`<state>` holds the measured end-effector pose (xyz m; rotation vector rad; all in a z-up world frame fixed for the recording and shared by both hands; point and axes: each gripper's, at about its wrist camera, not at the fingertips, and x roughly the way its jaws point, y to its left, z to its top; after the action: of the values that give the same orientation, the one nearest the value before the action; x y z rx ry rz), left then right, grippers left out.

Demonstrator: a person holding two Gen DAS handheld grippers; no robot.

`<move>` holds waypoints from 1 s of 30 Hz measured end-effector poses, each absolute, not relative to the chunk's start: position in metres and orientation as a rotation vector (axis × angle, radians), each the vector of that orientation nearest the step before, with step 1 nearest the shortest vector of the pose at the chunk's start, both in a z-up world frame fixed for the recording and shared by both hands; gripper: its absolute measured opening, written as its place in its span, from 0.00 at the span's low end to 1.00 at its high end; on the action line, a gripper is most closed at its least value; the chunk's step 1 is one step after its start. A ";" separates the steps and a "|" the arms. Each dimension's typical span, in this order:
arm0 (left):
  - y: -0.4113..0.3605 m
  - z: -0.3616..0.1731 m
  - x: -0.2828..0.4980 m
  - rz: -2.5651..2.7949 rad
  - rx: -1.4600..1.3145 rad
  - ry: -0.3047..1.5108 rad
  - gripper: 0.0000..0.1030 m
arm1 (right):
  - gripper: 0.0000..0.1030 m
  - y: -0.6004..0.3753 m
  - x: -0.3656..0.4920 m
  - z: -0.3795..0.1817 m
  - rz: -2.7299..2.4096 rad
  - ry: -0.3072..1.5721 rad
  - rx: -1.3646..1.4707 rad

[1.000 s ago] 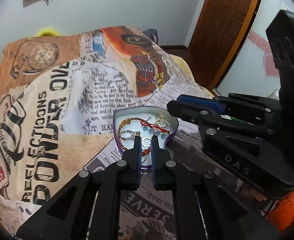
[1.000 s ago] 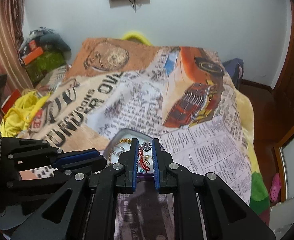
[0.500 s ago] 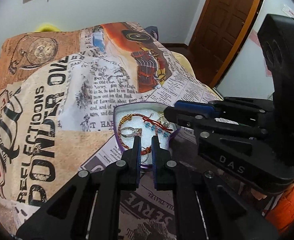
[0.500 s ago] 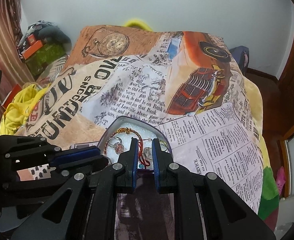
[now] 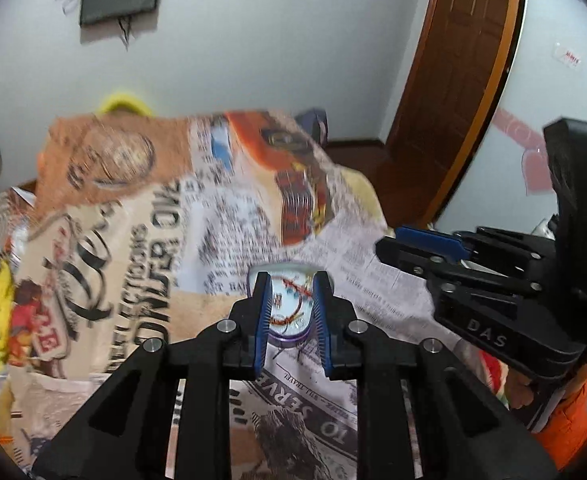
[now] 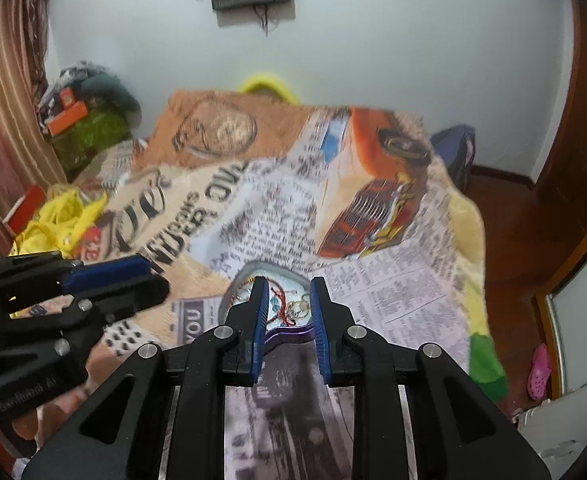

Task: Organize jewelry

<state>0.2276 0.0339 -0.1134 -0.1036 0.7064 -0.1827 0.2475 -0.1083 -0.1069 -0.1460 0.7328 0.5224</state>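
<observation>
Spread over the bed, a newspaper-print blanket [image 6: 277, 216] carries the heart-shaped jewelry tin [image 6: 271, 300] straight ahead of both part-open, empty grippers, right gripper [image 6: 289, 300] apparently nearer than left gripper [image 5: 292, 300].

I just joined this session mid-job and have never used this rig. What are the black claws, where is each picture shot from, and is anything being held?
There is no robot arm: a person holds one two-finger tool in each hand, and a camera on each tool looks forward along its fingers. In the left wrist view, the left gripper fills the foreground and the other tool shows at the right. In the right wrist view you see the right gripper. Both stand open, holding nothing. Ahead lies a bed under a newspaper-print blanket. On it sits a heart-shaped purple tray with tangled jewelry, including a red cord. The pictures are slightly blurred.
</observation>
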 end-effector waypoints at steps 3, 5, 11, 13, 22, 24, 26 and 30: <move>0.032 -0.086 0.205 -0.159 -0.102 0.635 0.19 | 0.18 -0.121 0.222 -0.076 0.512 0.655 -0.124; 0.031 -0.066 0.186 -0.150 -0.104 0.581 0.19 | 0.18 -0.126 0.206 -0.059 0.506 0.604 -0.112; 0.025 -0.013 0.122 -0.108 -0.085 0.400 0.25 | 0.18 -0.151 0.131 0.004 0.481 0.370 -0.067; 0.023 0.001 0.100 -0.088 -0.075 0.334 0.31 | 0.19 -0.158 0.107 0.018 0.473 0.298 -0.051; 0.012 0.027 0.024 -0.018 -0.029 0.130 0.58 | 0.53 -0.168 0.034 0.042 0.379 0.082 -0.022; 0.009 0.028 0.015 -0.010 -0.024 0.115 0.71 | 0.65 -0.168 0.027 0.042 0.364 0.065 -0.004; 0.009 0.027 0.008 -0.005 -0.025 0.105 0.82 | 0.77 -0.169 0.024 0.040 0.338 0.047 0.008; 0.011 0.026 0.001 0.011 -0.040 0.095 0.90 | 0.90 -0.163 0.021 0.036 0.274 0.026 -0.003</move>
<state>0.0013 0.0113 0.0262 -0.0404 0.0949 0.0110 0.0210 -0.1630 0.0363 -0.0026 0.0255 0.2741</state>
